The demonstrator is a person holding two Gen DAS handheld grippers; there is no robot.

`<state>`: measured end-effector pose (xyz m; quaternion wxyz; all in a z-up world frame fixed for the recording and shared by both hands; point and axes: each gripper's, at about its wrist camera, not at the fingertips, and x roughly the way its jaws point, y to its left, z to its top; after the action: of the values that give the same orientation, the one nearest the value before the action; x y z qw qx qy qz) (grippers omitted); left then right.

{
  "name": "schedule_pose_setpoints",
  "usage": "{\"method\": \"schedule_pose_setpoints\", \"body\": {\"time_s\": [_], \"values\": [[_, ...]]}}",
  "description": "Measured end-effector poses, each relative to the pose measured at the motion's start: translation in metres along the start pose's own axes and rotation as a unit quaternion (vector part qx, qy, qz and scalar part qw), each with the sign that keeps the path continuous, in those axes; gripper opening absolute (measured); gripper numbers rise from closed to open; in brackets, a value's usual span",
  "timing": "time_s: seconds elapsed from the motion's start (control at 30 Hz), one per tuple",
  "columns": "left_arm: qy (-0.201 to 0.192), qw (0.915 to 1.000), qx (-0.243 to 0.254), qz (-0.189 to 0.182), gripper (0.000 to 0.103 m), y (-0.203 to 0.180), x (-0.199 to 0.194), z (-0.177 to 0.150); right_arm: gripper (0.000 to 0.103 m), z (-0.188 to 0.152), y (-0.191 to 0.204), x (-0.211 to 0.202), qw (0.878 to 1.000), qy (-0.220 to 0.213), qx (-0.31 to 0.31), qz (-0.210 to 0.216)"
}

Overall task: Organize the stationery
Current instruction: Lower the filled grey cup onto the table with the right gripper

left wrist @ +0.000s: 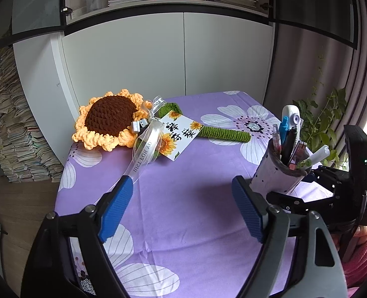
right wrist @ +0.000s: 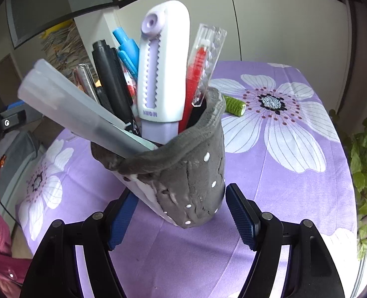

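Right claw (right wrist: 178,213) straddles pen holder (right wrist: 191,173); crocheted sunflower (left wrist: 109,121) lies well apart.

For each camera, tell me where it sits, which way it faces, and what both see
Left wrist: rides the left gripper, facing across the purple tablecloth toward the crochet sunflower; the right gripper is visible at right.
Right wrist: rides the right gripper, jaws open around the tilted grey pen holder.
Shared: the pen holder and the tablecloth.

Soft daylight from the right, strong fisheye bending with dark corners, near frosted tube (right wrist: 69,104) blurred.
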<state>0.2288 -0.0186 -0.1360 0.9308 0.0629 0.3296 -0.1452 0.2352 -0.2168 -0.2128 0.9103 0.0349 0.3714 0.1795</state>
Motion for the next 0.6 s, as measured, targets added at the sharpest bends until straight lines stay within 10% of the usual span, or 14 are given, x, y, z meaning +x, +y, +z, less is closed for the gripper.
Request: {"method": "schedule_pose_setpoints", "body": {"time_s": [0.6], "values": [[-0.007,0.9992,-0.036,-0.014,0.081,0.042,0.001,-0.018,0.084,0.029,0.012,-0.007,0.995,-0.044,0.043,-0.074]]}}
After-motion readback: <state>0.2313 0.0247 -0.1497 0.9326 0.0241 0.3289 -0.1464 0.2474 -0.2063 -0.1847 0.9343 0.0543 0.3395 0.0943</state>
